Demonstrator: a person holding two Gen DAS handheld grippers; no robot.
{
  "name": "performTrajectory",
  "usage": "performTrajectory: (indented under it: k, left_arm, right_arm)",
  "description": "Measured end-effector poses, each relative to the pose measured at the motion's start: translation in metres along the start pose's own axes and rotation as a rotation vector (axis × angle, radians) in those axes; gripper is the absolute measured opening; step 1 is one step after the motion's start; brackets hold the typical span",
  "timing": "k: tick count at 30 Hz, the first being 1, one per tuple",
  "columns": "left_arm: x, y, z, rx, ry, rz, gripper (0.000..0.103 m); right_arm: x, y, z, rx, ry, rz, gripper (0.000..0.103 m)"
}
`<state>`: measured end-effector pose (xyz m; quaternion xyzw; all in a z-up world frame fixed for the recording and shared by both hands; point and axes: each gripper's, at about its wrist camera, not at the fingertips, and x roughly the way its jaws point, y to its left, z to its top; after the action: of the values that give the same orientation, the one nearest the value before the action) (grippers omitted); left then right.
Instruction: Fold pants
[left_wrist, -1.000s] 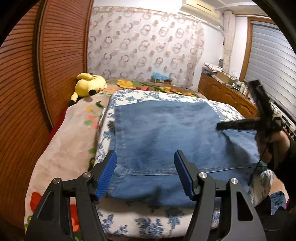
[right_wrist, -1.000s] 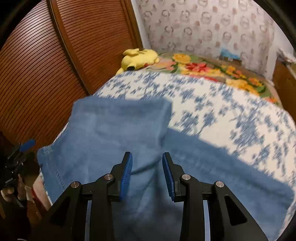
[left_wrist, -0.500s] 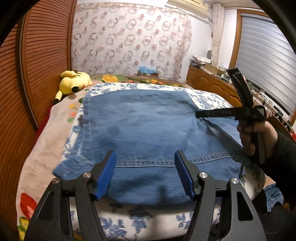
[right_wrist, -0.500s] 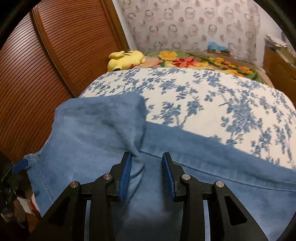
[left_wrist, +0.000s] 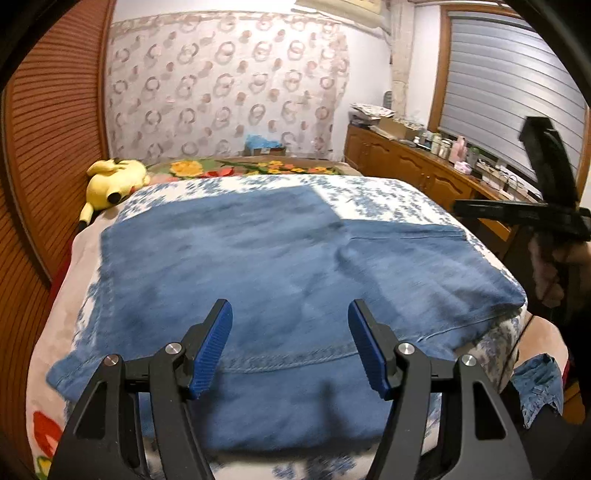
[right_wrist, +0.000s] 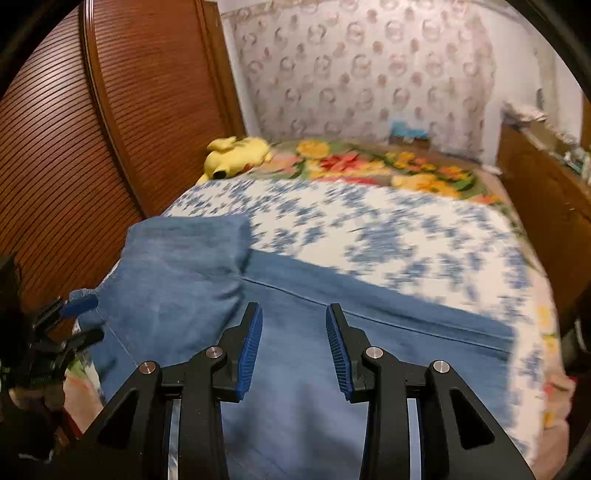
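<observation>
text: none legible | labels: none | brands: none | numbers: none

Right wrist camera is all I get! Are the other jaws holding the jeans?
Observer: No. The left gripper has its jaws wide open over the jeans, with nothing between them.
Operator: Are the jeans all on the bed?
Observer: Not quite. A bit of denim hangs below the near right corner of the bed.
Operator: Is there a window?
Observer: Yes. A window with a grey shutter pulled down sits above the wooden cabinet.
</observation>
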<state>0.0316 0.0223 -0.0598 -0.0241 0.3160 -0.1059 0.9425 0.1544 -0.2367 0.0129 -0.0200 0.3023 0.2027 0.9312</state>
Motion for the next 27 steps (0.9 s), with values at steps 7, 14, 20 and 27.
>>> performTrajectory:
  k: [7,14,20,27]
  left_arm:
    - [0.013,-0.032,0.009,0.043,0.013,-0.034,0.066]
    - [0.023,-0.049,0.013,0.07,0.033,-0.041,0.066]
    - [0.035,-0.051,0.008,0.066,0.073,-0.025,0.066]
    - [0.043,-0.048,-0.002,0.054,0.109,-0.011,0.066]
  right_arm:
    - [-0.052,-0.042,-0.041,0.032,-0.022,-0.11,0.046]
    - [-0.071,-0.061,-0.077,0.072,-0.004,-0.18,0.053]
    - [-0.076,-0.071,-0.106,0.105,0.026,-0.22,0.053]
    - [-0.072,-0.08,-0.124,0.154,0.062,-0.235,0.053]
